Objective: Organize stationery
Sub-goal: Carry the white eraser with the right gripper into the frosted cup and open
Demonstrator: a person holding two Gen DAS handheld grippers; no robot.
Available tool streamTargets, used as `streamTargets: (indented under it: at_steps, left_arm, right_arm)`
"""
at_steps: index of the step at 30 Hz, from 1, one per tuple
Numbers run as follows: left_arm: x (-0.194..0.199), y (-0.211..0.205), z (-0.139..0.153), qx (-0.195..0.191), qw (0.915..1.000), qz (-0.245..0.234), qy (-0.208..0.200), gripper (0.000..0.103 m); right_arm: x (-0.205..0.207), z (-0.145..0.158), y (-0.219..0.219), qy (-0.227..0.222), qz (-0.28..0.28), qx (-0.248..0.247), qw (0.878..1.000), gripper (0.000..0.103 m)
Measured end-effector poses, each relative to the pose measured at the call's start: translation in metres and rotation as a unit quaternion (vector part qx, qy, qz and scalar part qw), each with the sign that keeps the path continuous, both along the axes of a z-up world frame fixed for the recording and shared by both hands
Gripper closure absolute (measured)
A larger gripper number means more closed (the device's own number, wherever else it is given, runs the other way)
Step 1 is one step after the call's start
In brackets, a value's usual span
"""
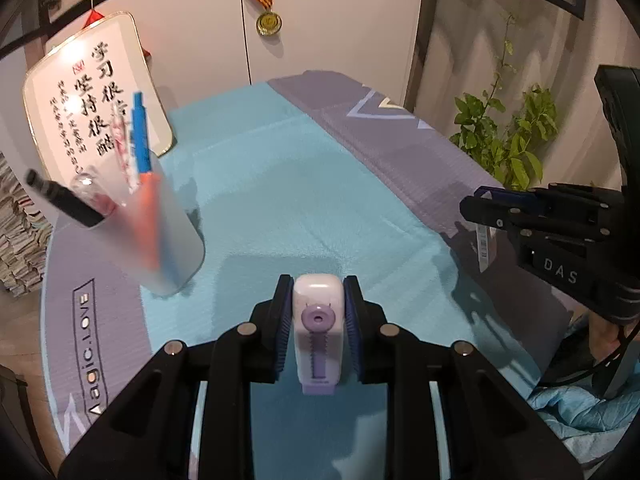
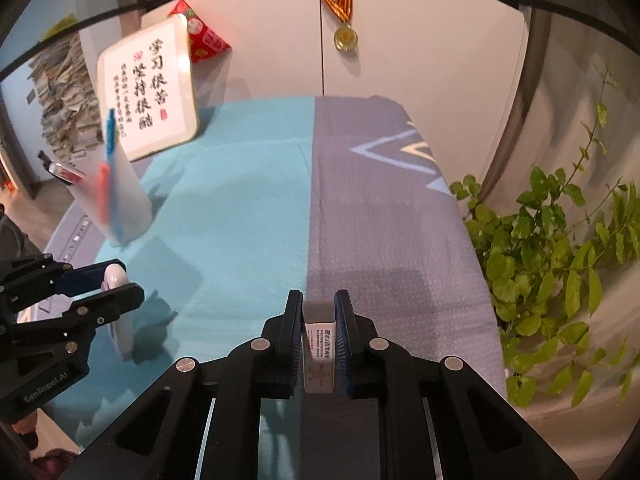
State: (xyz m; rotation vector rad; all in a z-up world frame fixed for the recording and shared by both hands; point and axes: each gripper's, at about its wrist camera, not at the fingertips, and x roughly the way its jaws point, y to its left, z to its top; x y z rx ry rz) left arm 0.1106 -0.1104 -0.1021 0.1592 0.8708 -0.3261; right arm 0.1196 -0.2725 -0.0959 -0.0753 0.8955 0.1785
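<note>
My left hand-held gripper [image 1: 318, 320] is closed on a white and purple correction tape [image 1: 318, 324], its pads pressing both sides, and holds it above the desk [image 1: 280, 184] with its teal and grey mat. My right hand-held gripper [image 2: 319, 334] is closed on a small white eraser in a printed sleeve [image 2: 319, 352]. A frosted pen cup [image 1: 160, 232] with pens stands at the left, well apart from both.

A white-and-lilac correction tape [image 1: 318, 320] sits between black jaws, over a teal and grey-purple mat [image 1: 280, 184] with pale chevrons, beside a frosted cup [image 1: 168, 232] holding blurred, perhaps orange and blue pens [image 1: 141, 136].
</note>
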Motion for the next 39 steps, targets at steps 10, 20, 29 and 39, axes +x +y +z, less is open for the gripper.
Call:
streamTargets:
  at_steps: [10, 20, 29, 39]
  left_arm:
    - [-0.021, 0.012, 0.020, -0.008, 0.9993, 0.010, -0.035, 0.080]
    - [-0.037, 0.042, 0.033, -0.025, 0.9973, 0.040, -0.056, 0.080]
    - [-0.053, 0.084, 0.047, -0.037, 0.9923, 0.088, -0.079, 0.080]
    - [-0.054, 0.134, 0.057, -0.049, 0.9839, 0.140, -0.099, 0.080]
  right_arm:
    - [-0.018, 0.028, 0.010, -0.037, 0.004, 0.011, 0.999, 0.086]
    - [-0.023, 0.045, 0.030, -0.052, 0.018, 0.024, 0.998, 0.086]
    - [-0.012, 0.076, 0.068, -0.084, 0.054, 0.054, 0.993, 0.086]
    - [0.034, 0.097, 0.131, -0.088, 0.095, 0.102, 0.986, 0.086]
